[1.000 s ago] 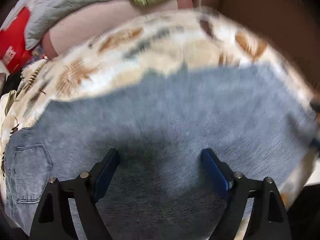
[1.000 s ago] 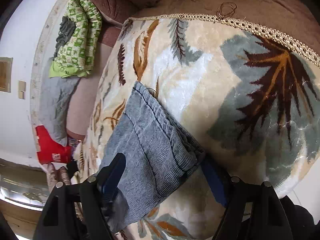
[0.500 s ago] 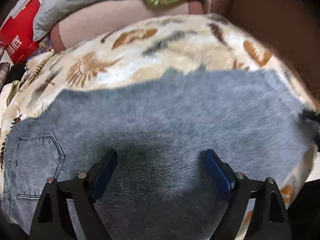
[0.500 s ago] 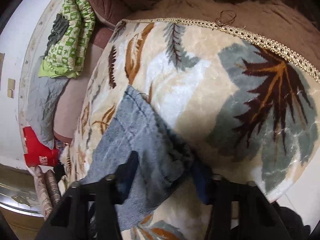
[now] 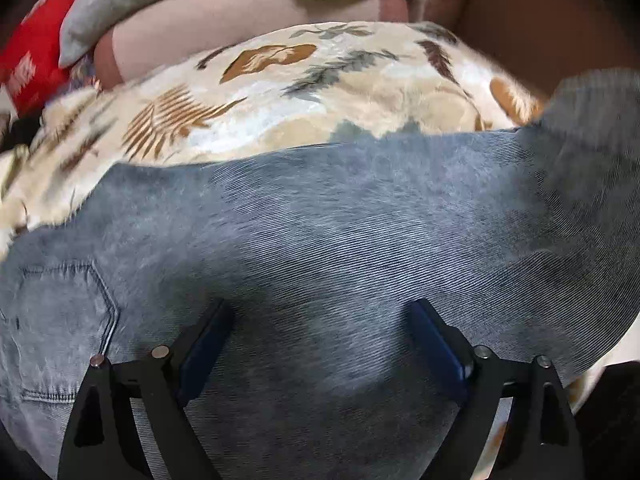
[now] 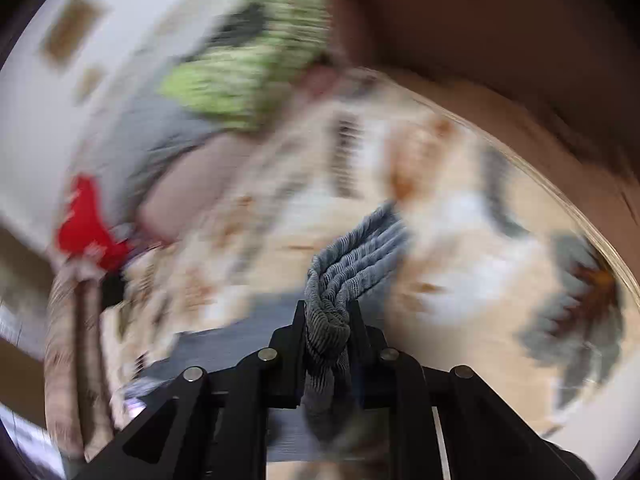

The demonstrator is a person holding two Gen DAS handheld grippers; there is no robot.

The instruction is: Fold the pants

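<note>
Your right gripper [image 6: 326, 320] has just been closing and now it's pinching a bunched-up fold of the pants [image 6: 360, 256], with the grey-blue denim squeezed tight between the two black fingers [image 6: 294, 332] and sticking out past the tips. Heads up, that right wrist view is super smeared, so the leaf-print blanket [image 6: 460, 280], the green patterned cloth [image 6: 248, 80] and the red thing [image 6: 86, 220] at the left are just colour blobs. You can't make out how much of the leg hangs below the grip since the gripper body covers it.

Your left gripper [image 5: 318, 332] is spread wide, blue pads [image 5: 204, 344] apart, with nothing between them. The left wrist view is much sharper: the pants [image 5: 320, 232] lie flat across the blanket [image 5: 280, 100], filling the lower half of the picture right under and ahead of the open fingers. A back pocket [image 5: 60, 320] shows at the left, partly cut off by the frame edge. Over at the far right, a blurry piece of the denim stands up off the blanket. Whether your left fingertips actually touch the fabric is hard to tell.
</note>
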